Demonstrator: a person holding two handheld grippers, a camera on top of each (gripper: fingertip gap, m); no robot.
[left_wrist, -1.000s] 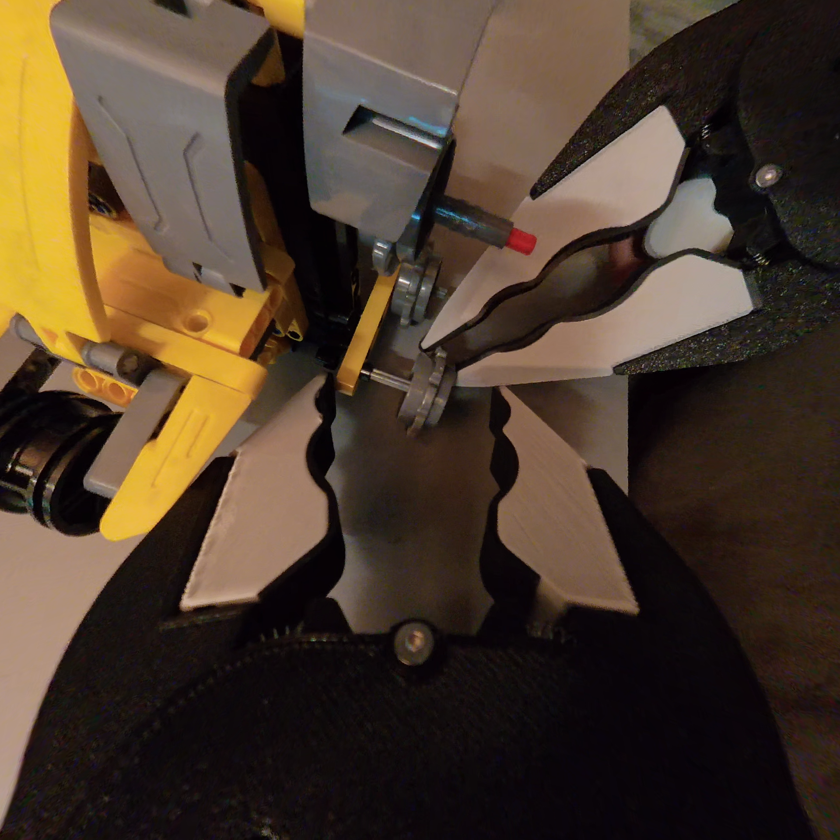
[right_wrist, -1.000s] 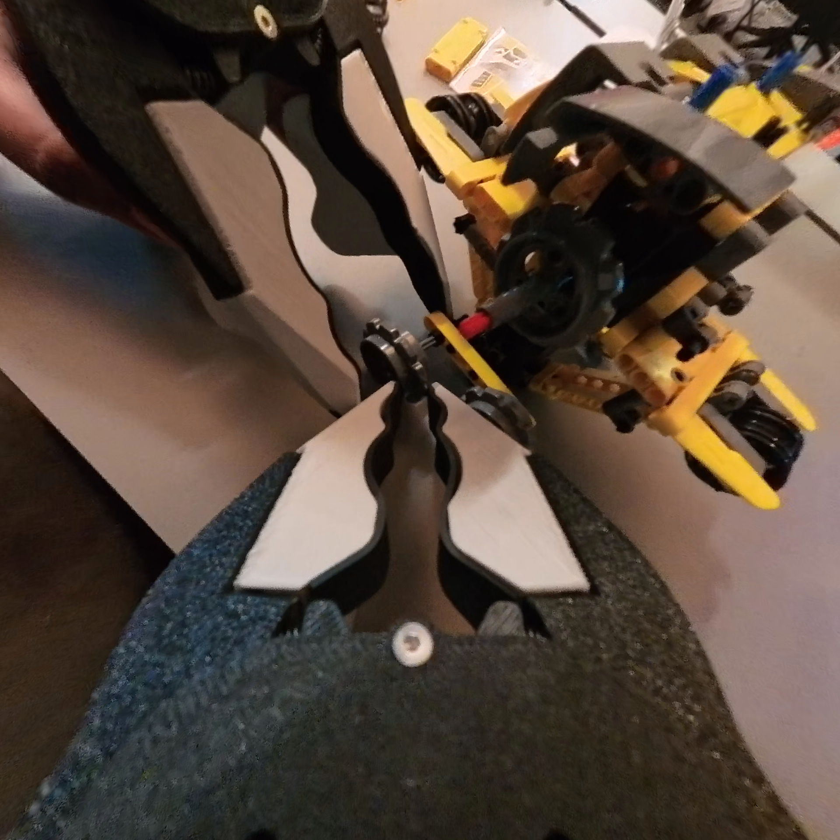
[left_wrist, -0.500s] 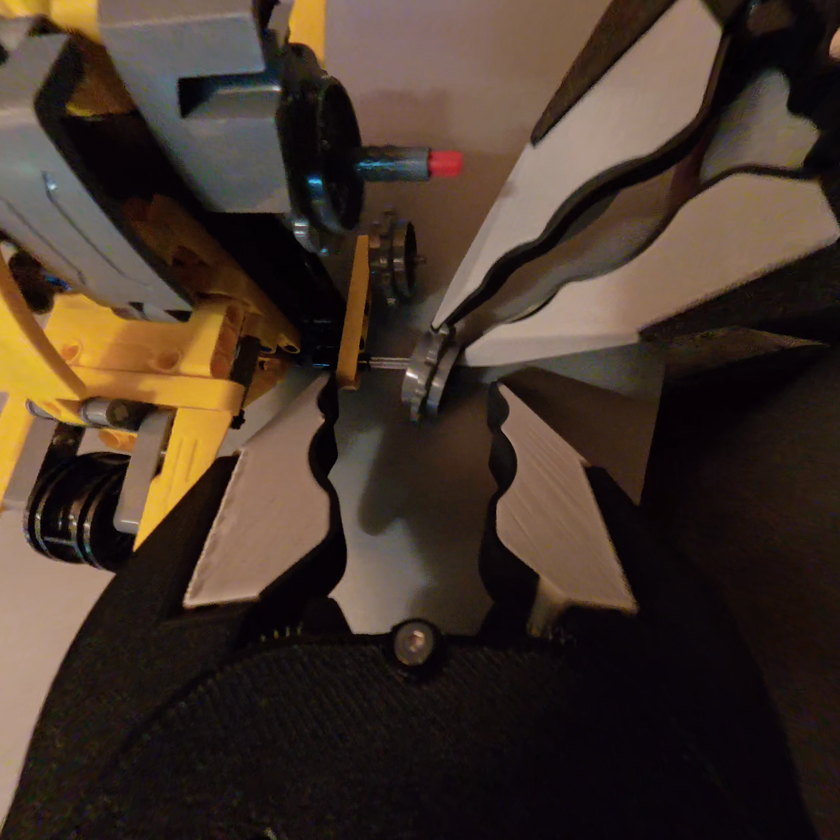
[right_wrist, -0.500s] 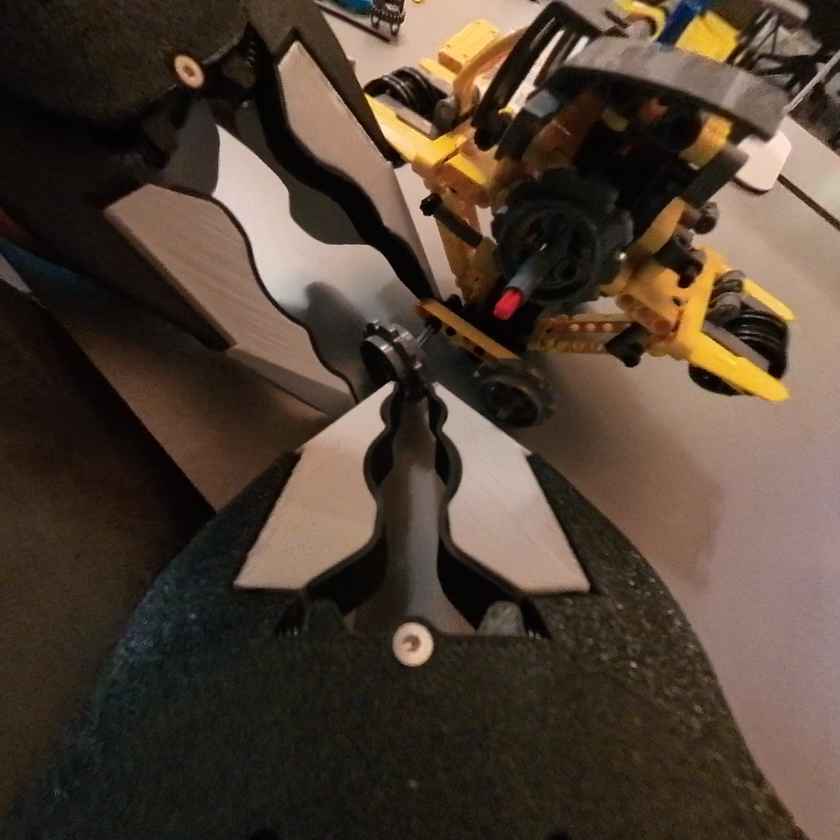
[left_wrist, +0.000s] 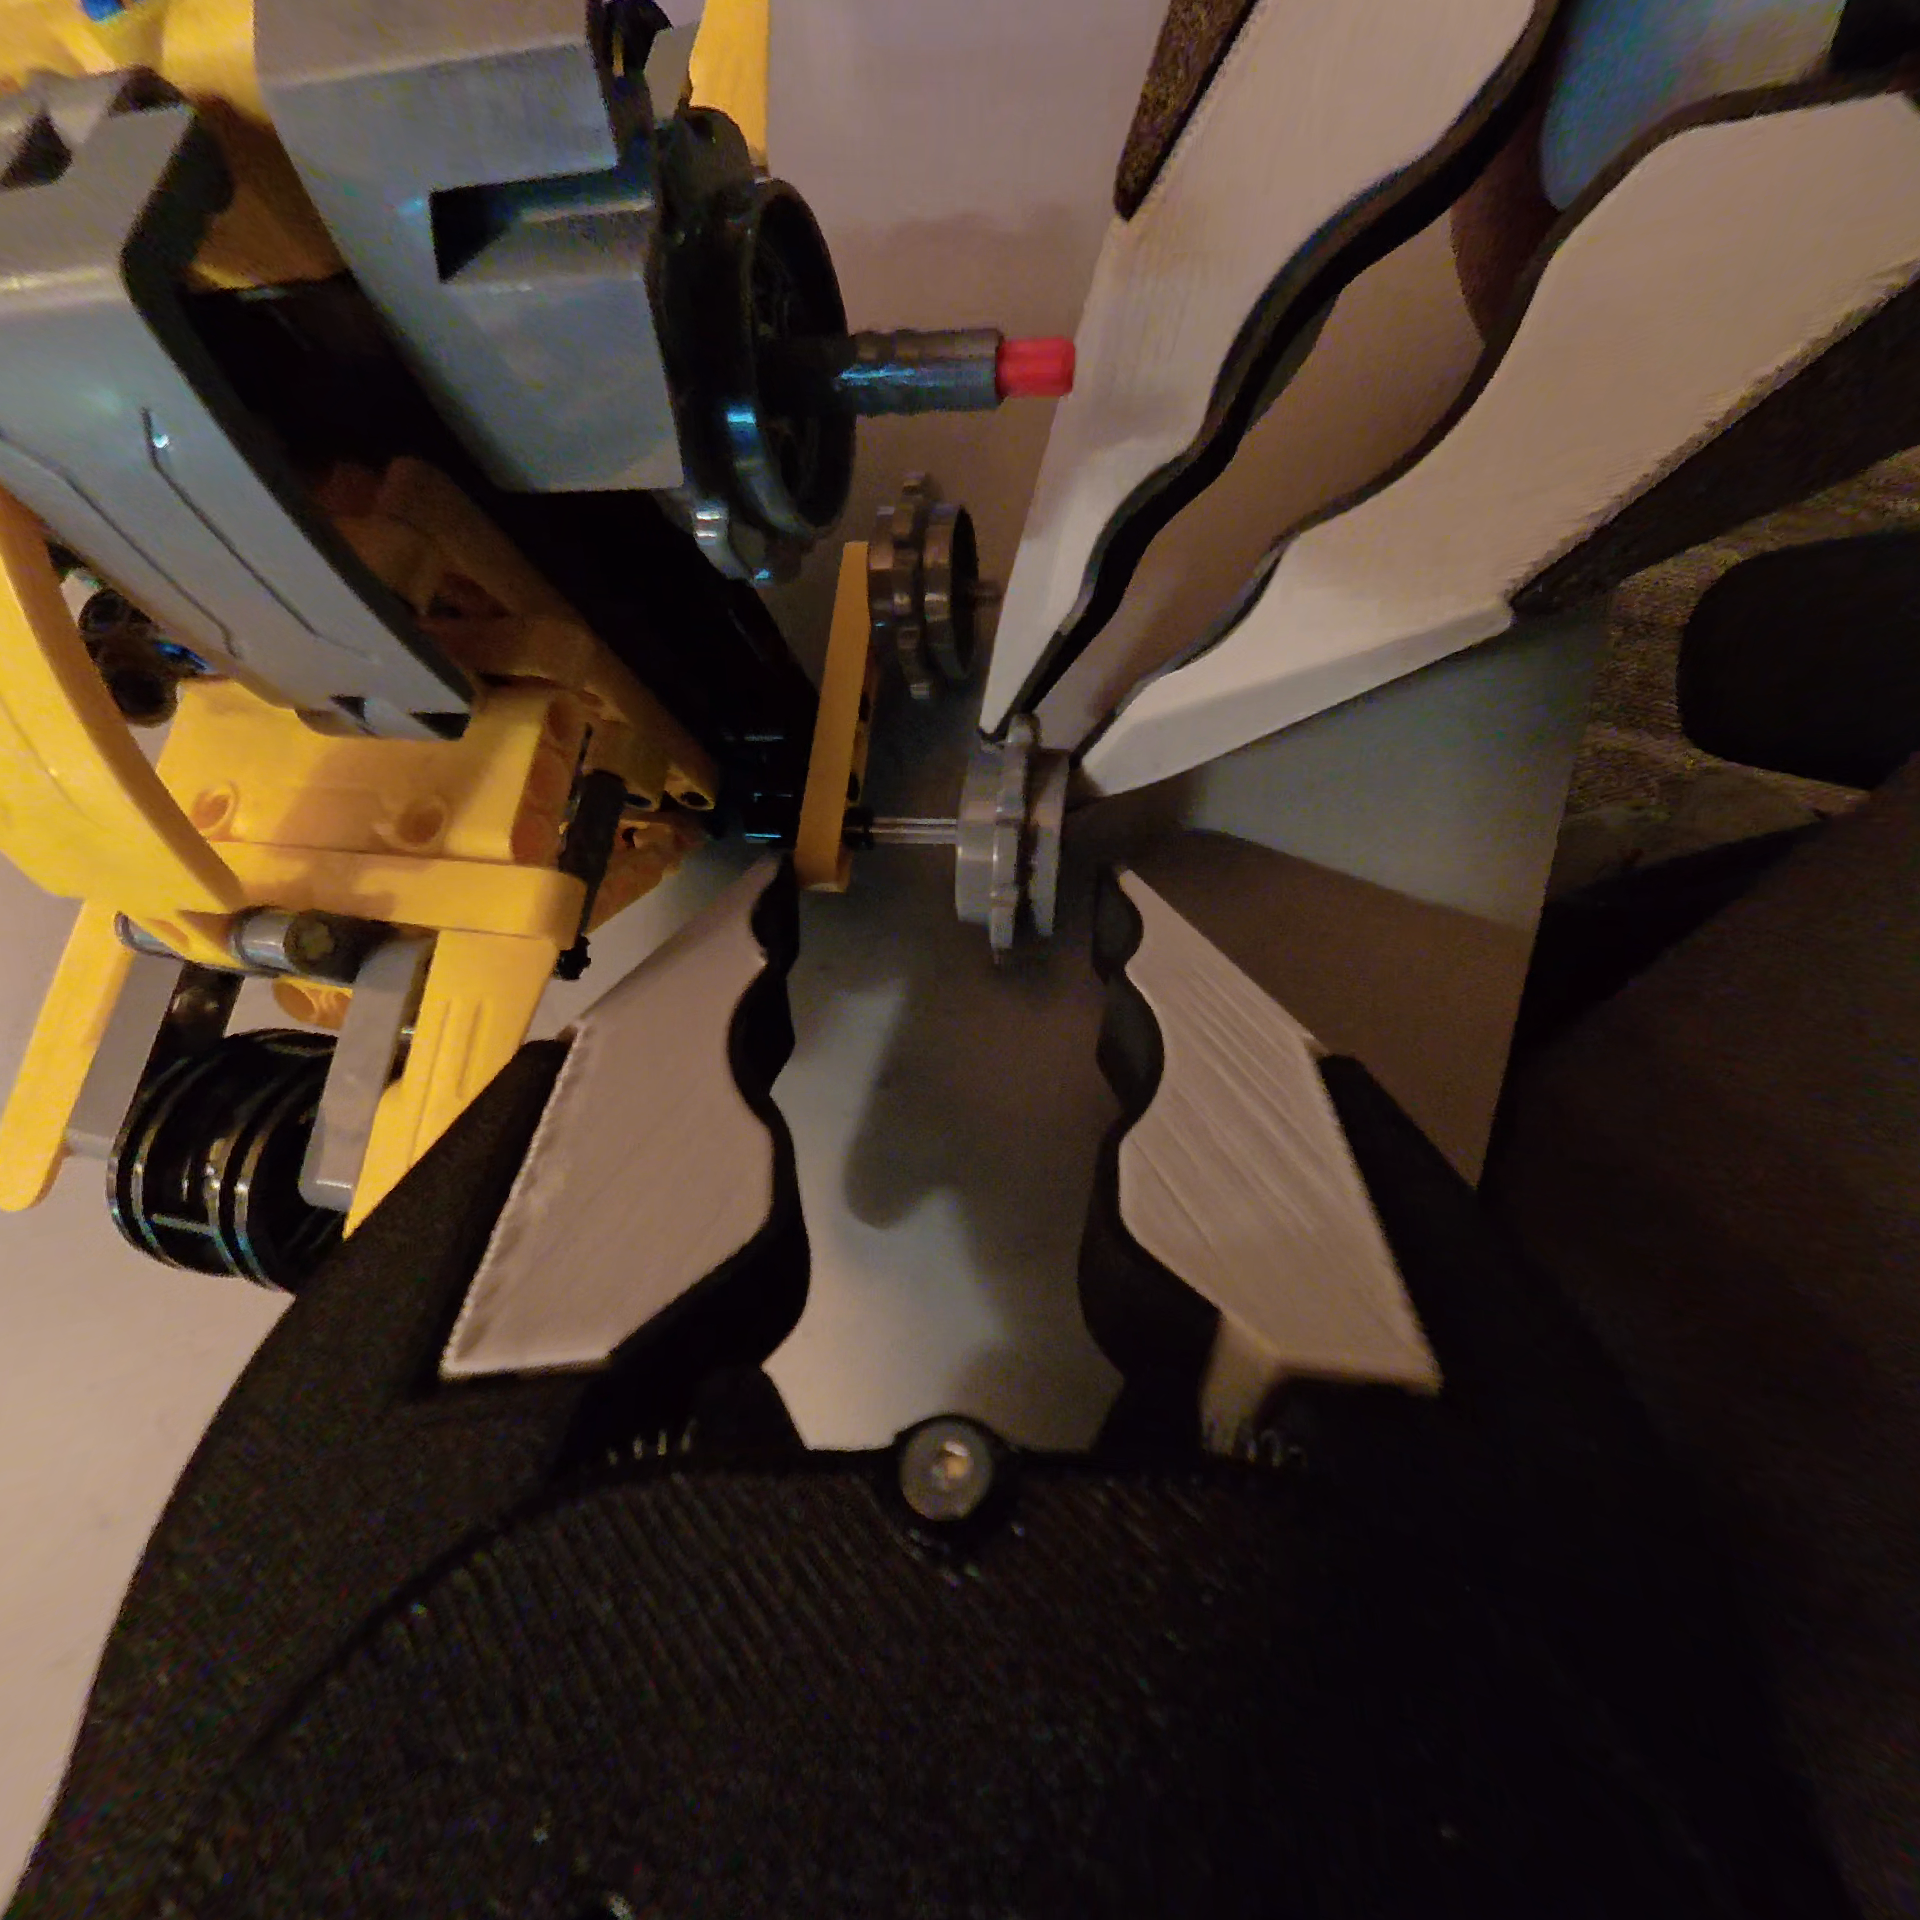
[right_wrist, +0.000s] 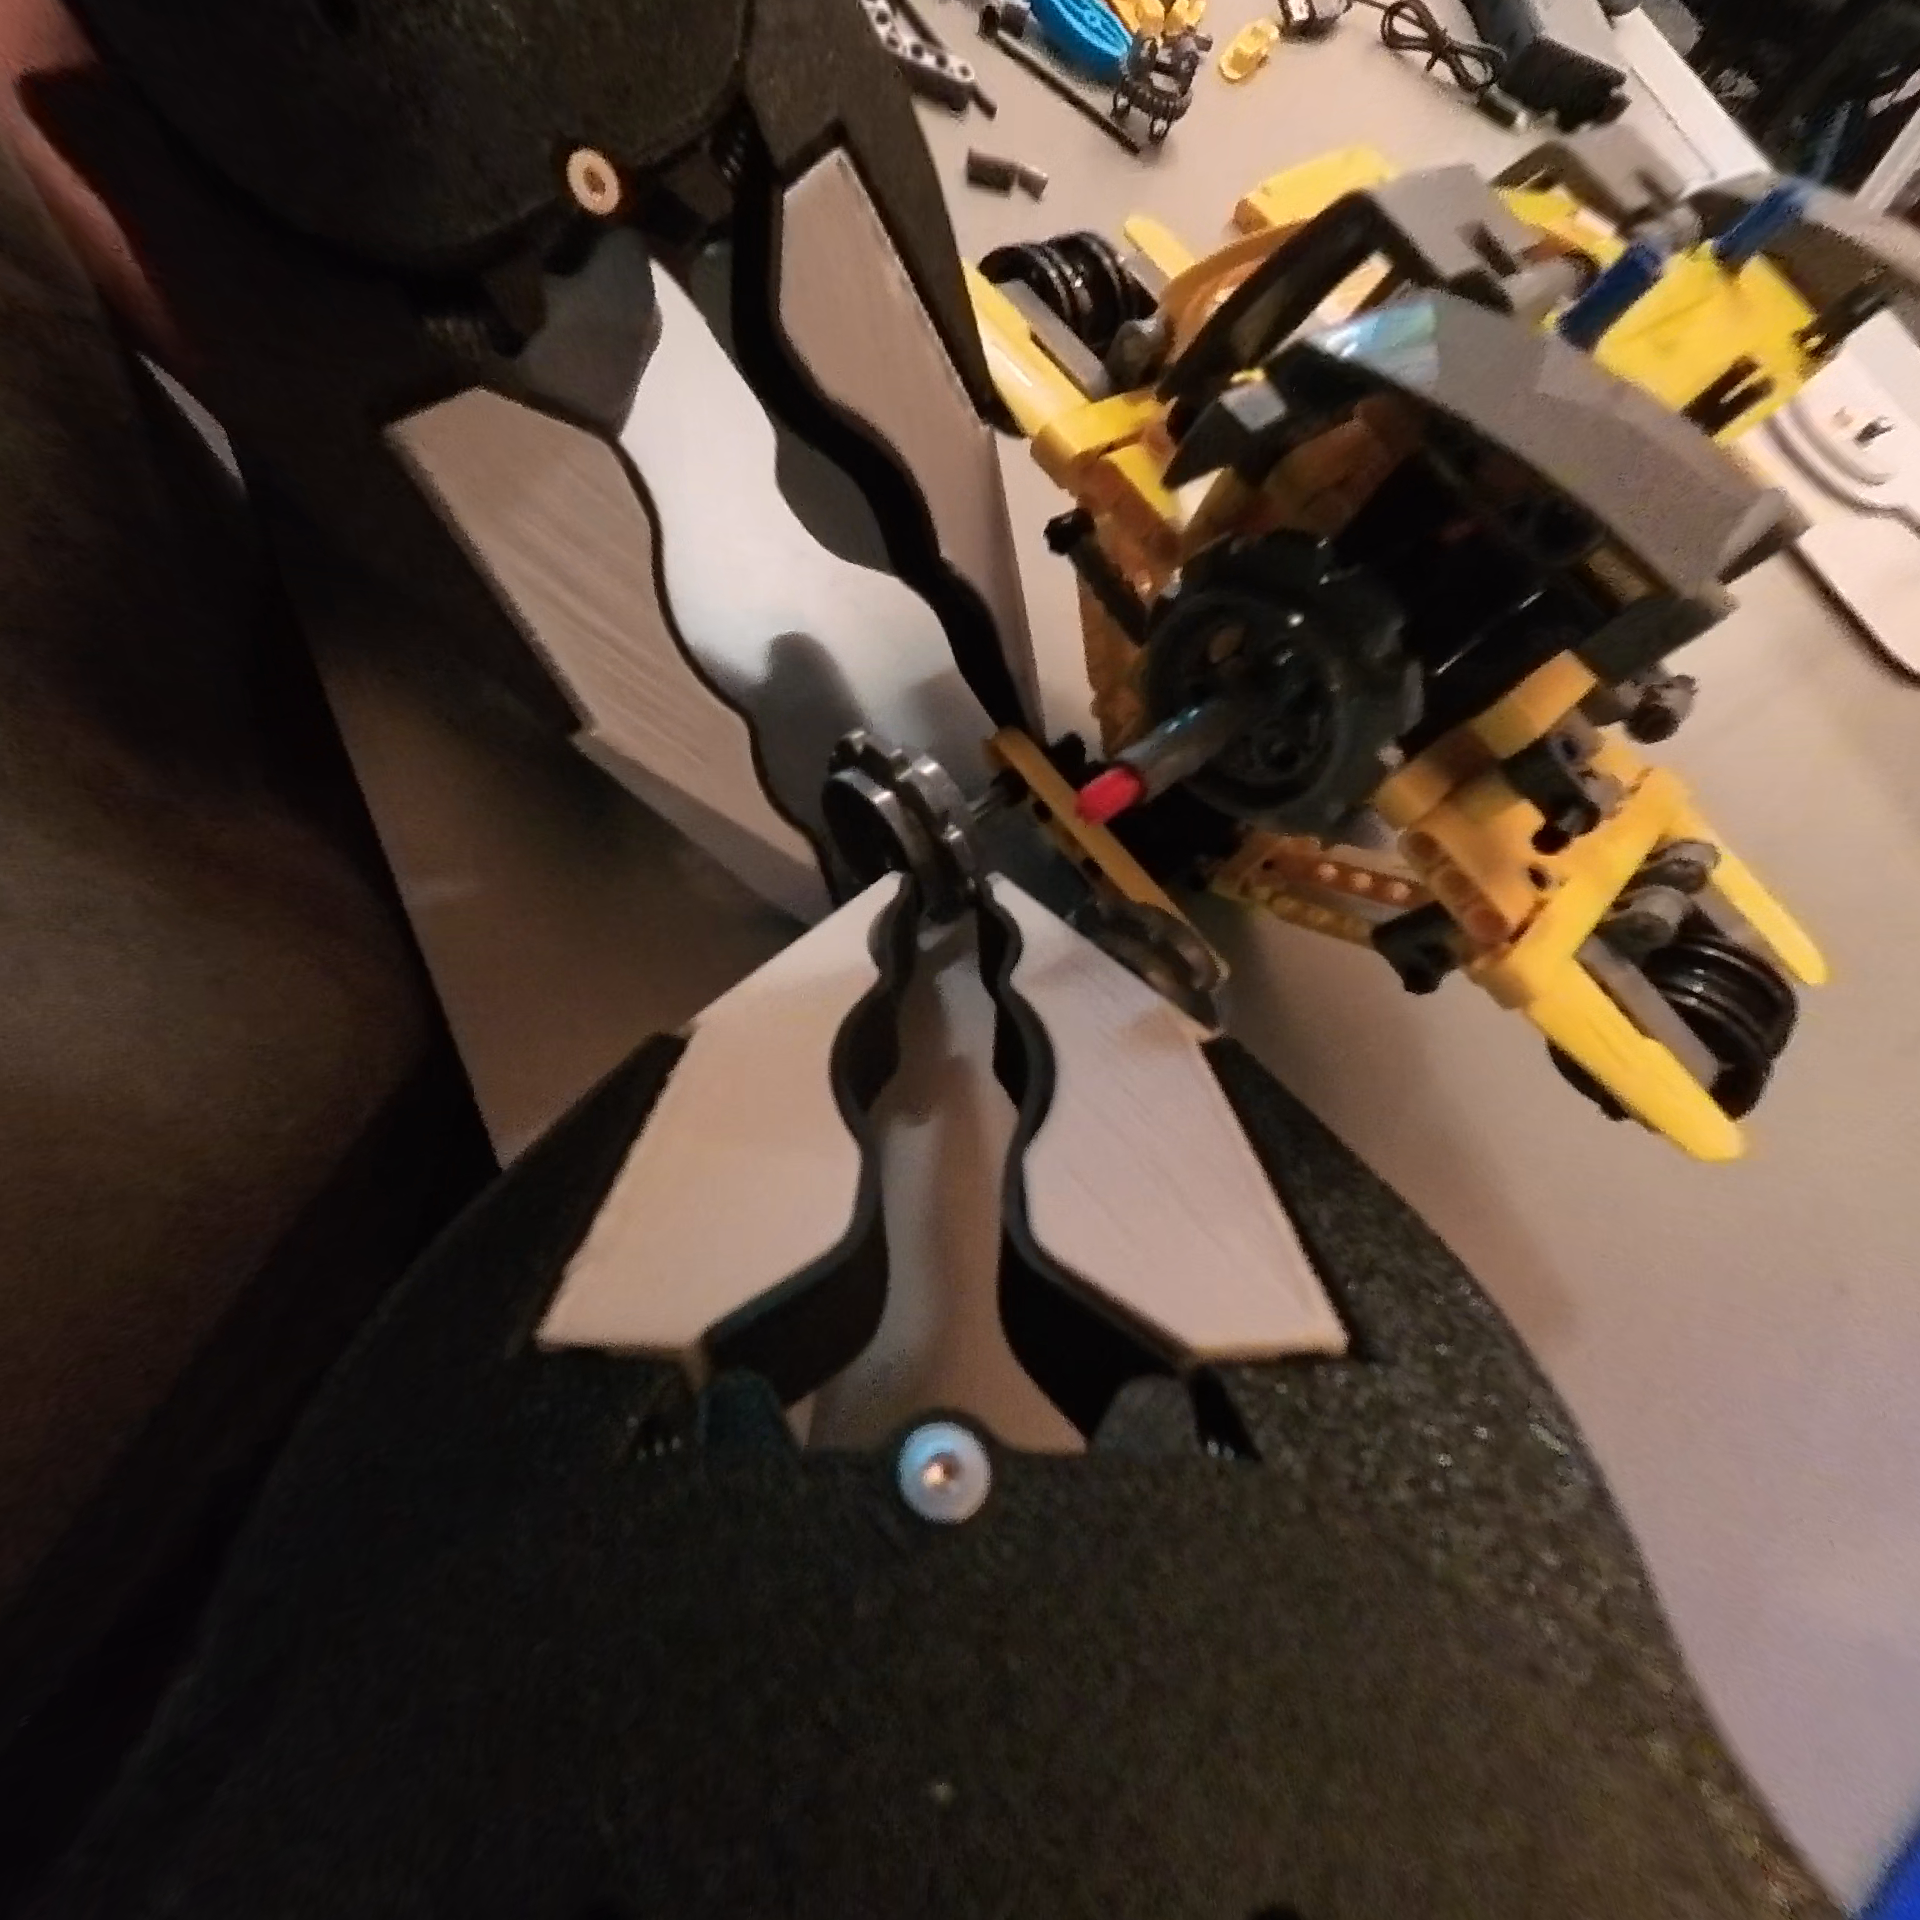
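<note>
A yellow and grey brick-built vehicle (left_wrist: 364, 831) with black wheels stands on the grey table (left_wrist: 935, 1195); it also shows in the right wrist view (right_wrist: 1455, 831). My right gripper (right_wrist: 940, 894) is shut on a small grey gear (right_wrist: 914, 831) on a thin axle that sticks out of the vehicle's yellow beam (right_wrist: 1070, 821). In the left wrist view the gear (left_wrist: 1003, 831) sits between the right gripper's tips. My left gripper (left_wrist: 940, 904) is open and empty just below the gear, its left fingertip (left_wrist: 769, 914) against the yellow beam (left_wrist: 831, 727). A red-tipped axle (left_wrist: 1034, 366) juts from a black wheel hub.
A second dark gear (left_wrist: 925, 582) sits on the beam beside the held one. Loose bricks, a blue part (right_wrist: 1081, 31), cables and a white object (right_wrist: 1849, 416) lie at the table's far end. The table edge (right_wrist: 447, 1039) runs close by on the left, with dark ground beyond. Only a small space, under 4 cm, lies between the two pairs of fingers.
The vehicle has turned in both views, so its black wheel hub and red-tipped axle now show side-on. The right gripper has stayed shut on the gear. The left gripper has stayed open.
</note>
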